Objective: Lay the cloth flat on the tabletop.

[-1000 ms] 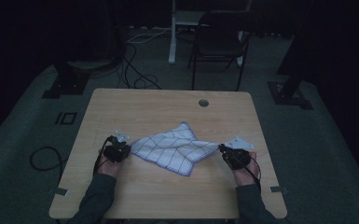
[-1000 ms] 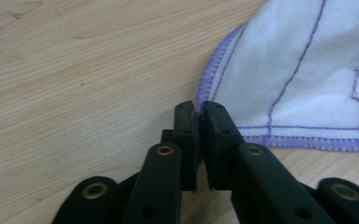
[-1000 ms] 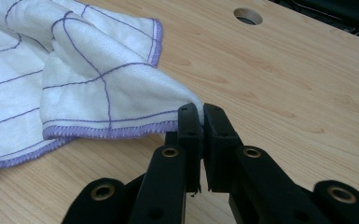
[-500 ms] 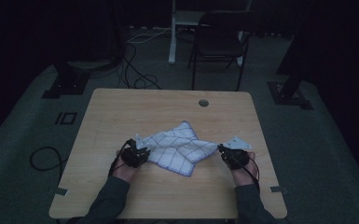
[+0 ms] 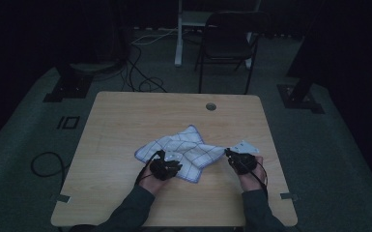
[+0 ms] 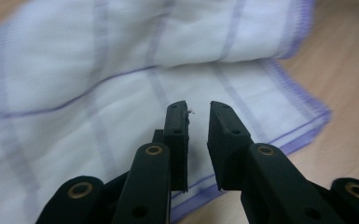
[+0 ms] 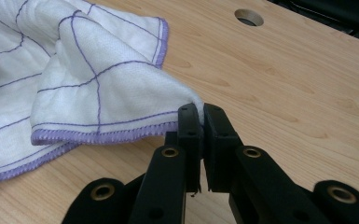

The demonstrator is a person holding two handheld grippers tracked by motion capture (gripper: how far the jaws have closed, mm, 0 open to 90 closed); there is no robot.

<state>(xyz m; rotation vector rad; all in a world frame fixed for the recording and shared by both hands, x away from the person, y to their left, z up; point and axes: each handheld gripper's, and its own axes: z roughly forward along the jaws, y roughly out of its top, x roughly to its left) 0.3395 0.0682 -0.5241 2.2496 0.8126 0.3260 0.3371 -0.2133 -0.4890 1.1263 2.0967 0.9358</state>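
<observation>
A soft white cloth [image 5: 181, 151] with thin purple grid lines and a purple stitched hem is spread in a rumpled, roughly star-like shape near the middle of the bench [image 5: 125, 121], a bit towards the person's side. The weave looks fine and slightly fuzzy in the gripper views, and the fabric is doubled over itself in places, so a thick rolled fold is seen running across the left gripper view above a flatter layer.

The left gripper [image 6: 198, 135] is held low over the near edge of the cloth, jaws parted by a narrow gap with nothing pinched between the pads, so it's released; the jaws have just been opening a little. The cloth's hem [image 6: 303, 123] is seen just beyond and beneath the black, blocky jaw tips, which are matte plastic with small brass rivets.

The right gripper [image 7: 201, 122] is clenched on a corner of the cloth [image 7: 98, 88], and the fabric is pulled up into a little peaked tent from that pinch, lifted off the wood while the rest is left draped on the bench [image 7: 284, 84]. The bench top is pale wood-grain laminate with rounded corners, and a round cable hole [image 5: 211, 106] is cut near its far edge
</observation>
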